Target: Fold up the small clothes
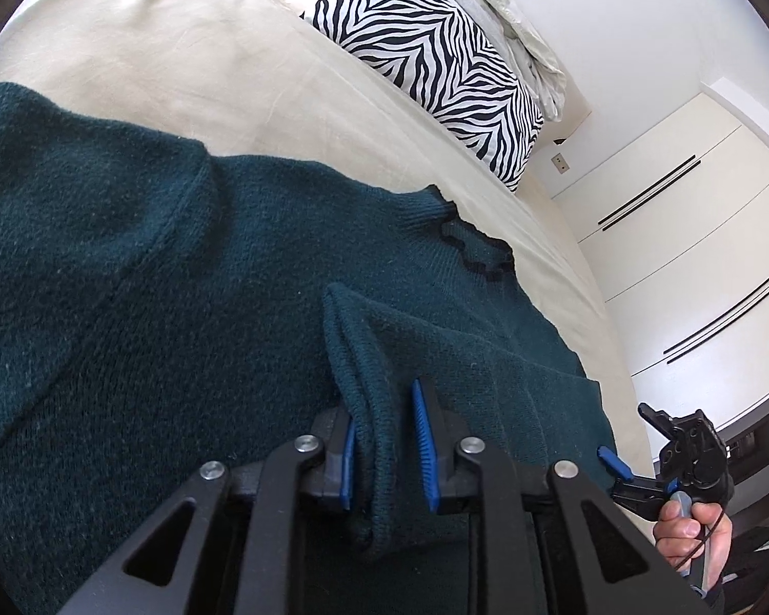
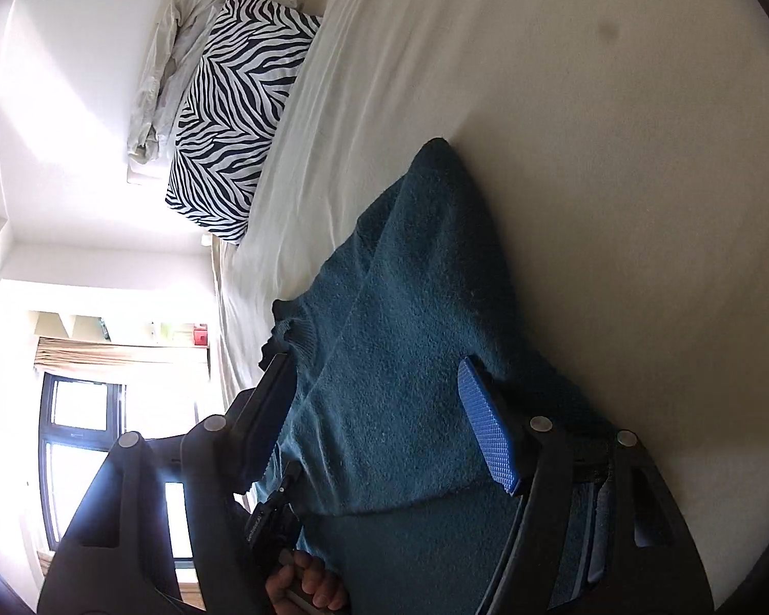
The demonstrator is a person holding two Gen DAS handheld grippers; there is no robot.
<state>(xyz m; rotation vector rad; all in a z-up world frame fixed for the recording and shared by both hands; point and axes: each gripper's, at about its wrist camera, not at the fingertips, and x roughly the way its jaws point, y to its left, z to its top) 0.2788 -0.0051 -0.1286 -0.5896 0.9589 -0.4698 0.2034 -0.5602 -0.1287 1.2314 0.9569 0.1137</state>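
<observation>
A dark teal knitted sweater (image 1: 189, 277) lies spread on a cream bedsheet (image 1: 189, 51), its neckline with dark trim (image 1: 466, 241) at the right. My left gripper (image 1: 384, 441) has its blue pads on either side of a raised fold of the sweater's edge (image 1: 364, 369), with a gap between the right pad and the cloth. My right gripper (image 2: 379, 410) is wide open over the sweater (image 2: 410, 318); the knit lies between its blue pads (image 2: 487, 430). The right gripper also shows in the left wrist view (image 1: 656, 461), at the sweater's right edge, held by a hand.
A zebra-striped pillow (image 1: 430, 56) and a crumpled white pillow (image 1: 507, 15) lie at the head of the bed. White wardrobe doors (image 1: 692, 236) stand beyond the bed's right side. A window (image 2: 82, 441) is on the left in the right wrist view.
</observation>
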